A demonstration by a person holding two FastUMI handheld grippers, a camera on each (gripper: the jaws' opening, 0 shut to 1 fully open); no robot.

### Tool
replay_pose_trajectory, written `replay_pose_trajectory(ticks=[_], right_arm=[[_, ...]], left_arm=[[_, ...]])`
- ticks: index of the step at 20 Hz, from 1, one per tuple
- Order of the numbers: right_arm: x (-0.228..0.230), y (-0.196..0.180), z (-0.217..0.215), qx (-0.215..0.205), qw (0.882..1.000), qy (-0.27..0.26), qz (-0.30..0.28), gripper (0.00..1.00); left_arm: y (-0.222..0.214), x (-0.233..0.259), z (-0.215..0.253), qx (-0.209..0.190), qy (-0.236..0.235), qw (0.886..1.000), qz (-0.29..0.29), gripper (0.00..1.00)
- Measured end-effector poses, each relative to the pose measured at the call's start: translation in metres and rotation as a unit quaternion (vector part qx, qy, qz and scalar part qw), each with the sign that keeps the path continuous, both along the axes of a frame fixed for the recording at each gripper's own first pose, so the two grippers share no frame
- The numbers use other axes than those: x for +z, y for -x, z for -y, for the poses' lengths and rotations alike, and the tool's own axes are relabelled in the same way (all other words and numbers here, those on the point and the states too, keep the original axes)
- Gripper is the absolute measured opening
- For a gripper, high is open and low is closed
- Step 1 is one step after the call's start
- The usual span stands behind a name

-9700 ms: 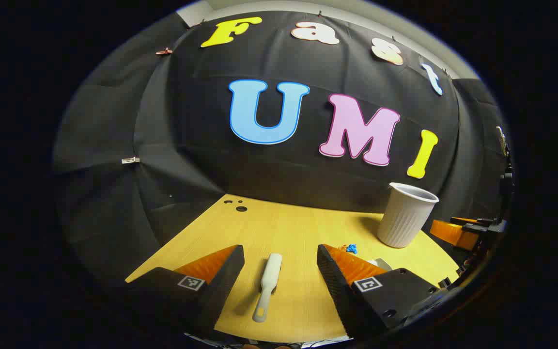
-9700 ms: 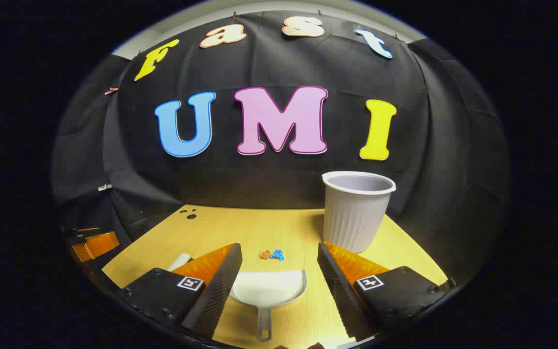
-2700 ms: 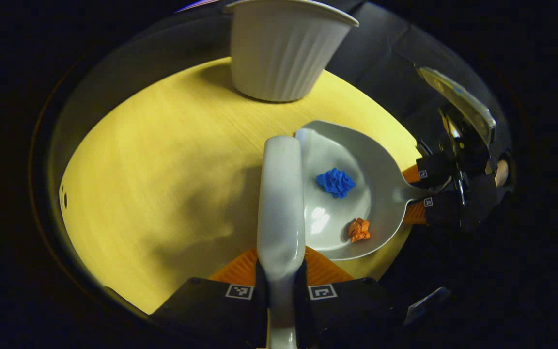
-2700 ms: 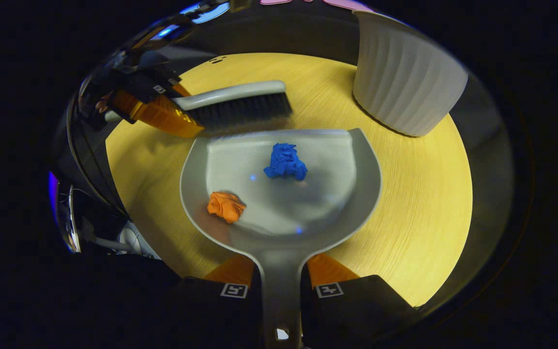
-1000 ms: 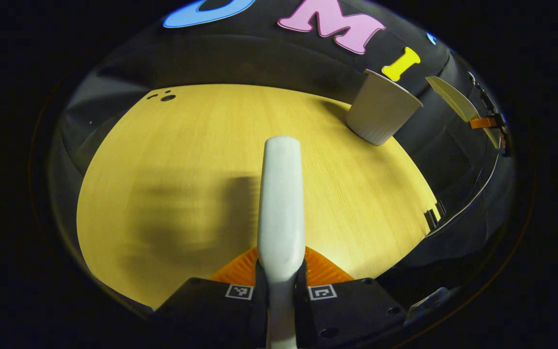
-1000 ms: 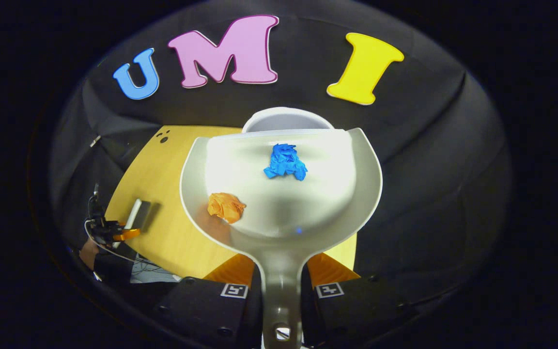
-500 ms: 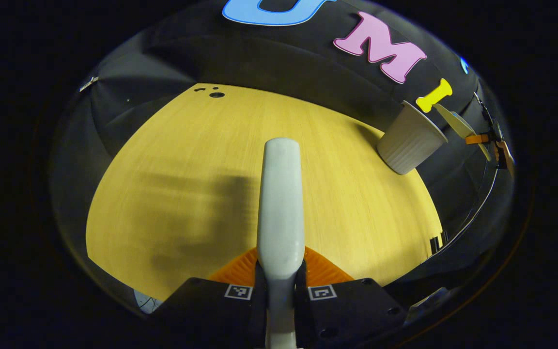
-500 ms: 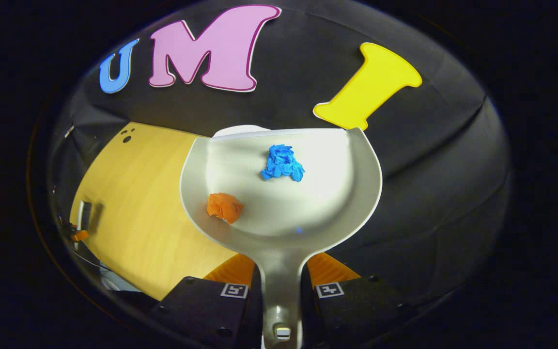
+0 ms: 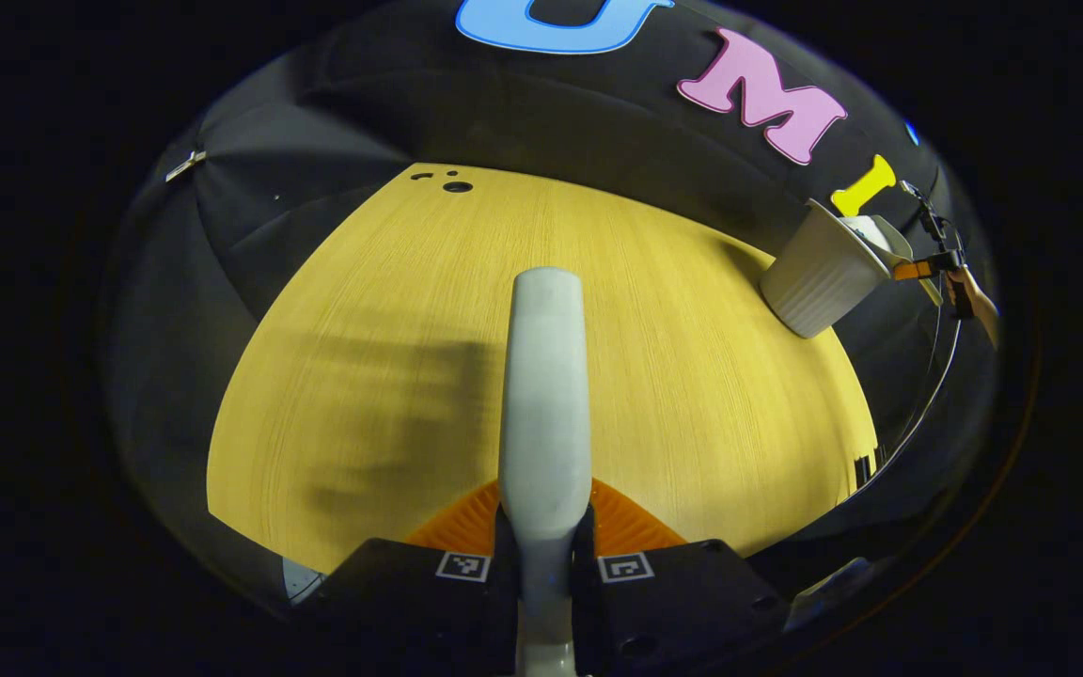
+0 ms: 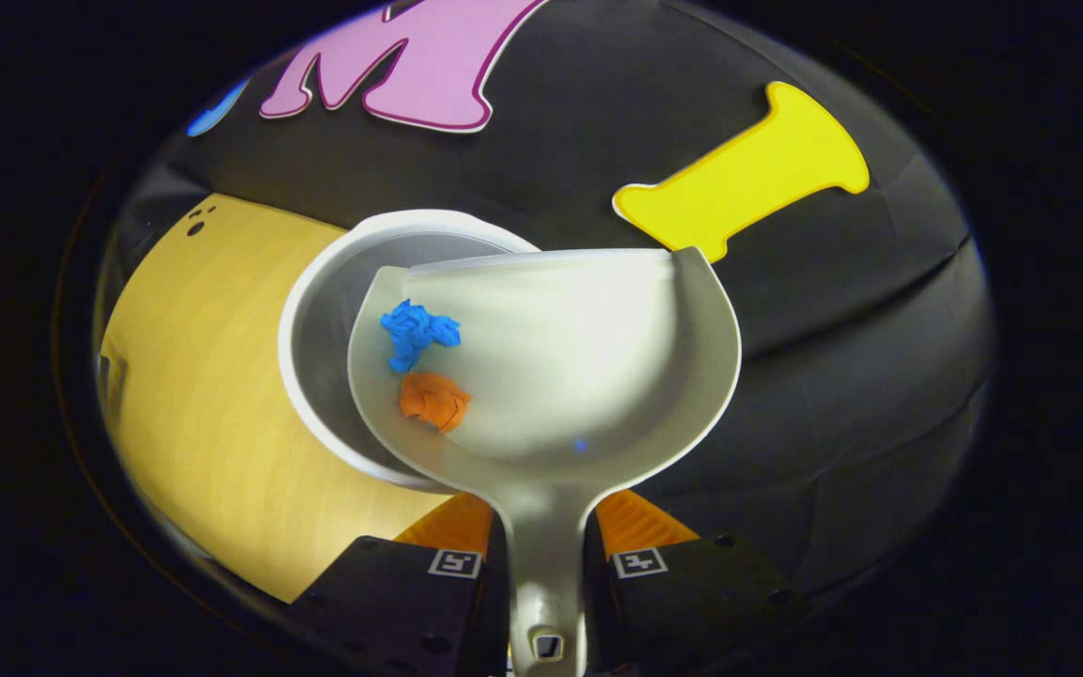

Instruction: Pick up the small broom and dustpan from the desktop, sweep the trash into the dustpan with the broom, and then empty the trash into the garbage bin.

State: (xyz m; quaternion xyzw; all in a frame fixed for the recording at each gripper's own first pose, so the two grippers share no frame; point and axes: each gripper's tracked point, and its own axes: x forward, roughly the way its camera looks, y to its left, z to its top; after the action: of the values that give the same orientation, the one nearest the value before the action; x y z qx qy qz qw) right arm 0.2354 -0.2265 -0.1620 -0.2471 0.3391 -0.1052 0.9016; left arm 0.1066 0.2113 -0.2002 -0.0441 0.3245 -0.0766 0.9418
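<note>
Right gripper [image 10: 546, 555] clenched on handle of pale plastic dustpan [image 10: 588, 376], pan tilted over open mouth of white ribbed bin [image 10: 316, 320] — blue scrap [image 10: 417, 331] and orange scrap [image 10: 434, 400] slid ahead-left of fingers, near low edge. Left gripper [image 9: 544, 550] clamps white broom [image 9: 546, 376], well apart.

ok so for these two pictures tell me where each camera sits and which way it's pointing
Left gripper view: rides the left gripper, looking down across the desktop along the broom clamped between its fingers.
Right gripper view: rides the right gripper, looking down over the held dustpan into the garbage bin.
Shared: the bin, desktop, and dustpan at the left view's far right.
</note>
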Motion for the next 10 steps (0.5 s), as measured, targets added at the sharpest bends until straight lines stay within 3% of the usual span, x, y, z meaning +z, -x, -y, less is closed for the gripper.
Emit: replay_pose_trajectory(ticks=[7, 8, 9, 10], right_arm=[[0.009, -0.016, 0.022, 0.002, 0.988, 0.153, 0.027, 0.36], [0.01, -0.016, 0.023, 0.006, 0.984, 0.176, 0.026, 0.31], [0.014, -0.018, 0.023, 0.011, 0.979, 0.202, 0.028, 0.4], [0.015, -0.02, 0.022, 0.019, 0.973, 0.23, 0.028, 0.35]], left_arm=[[-0.007, -0.005, 0.005, -0.006, 0.015, 1.0, -0.015, 0.26], [-0.009, -0.005, 0.007, -0.006, 0.018, 1.0, -0.015, 0.29], [-0.01, -0.005, 0.007, -0.007, 0.018, 1.0, -0.015, 0.26], [-0.012, -0.006, 0.007, -0.01, 0.017, 1.0, -0.015, 0.26]])
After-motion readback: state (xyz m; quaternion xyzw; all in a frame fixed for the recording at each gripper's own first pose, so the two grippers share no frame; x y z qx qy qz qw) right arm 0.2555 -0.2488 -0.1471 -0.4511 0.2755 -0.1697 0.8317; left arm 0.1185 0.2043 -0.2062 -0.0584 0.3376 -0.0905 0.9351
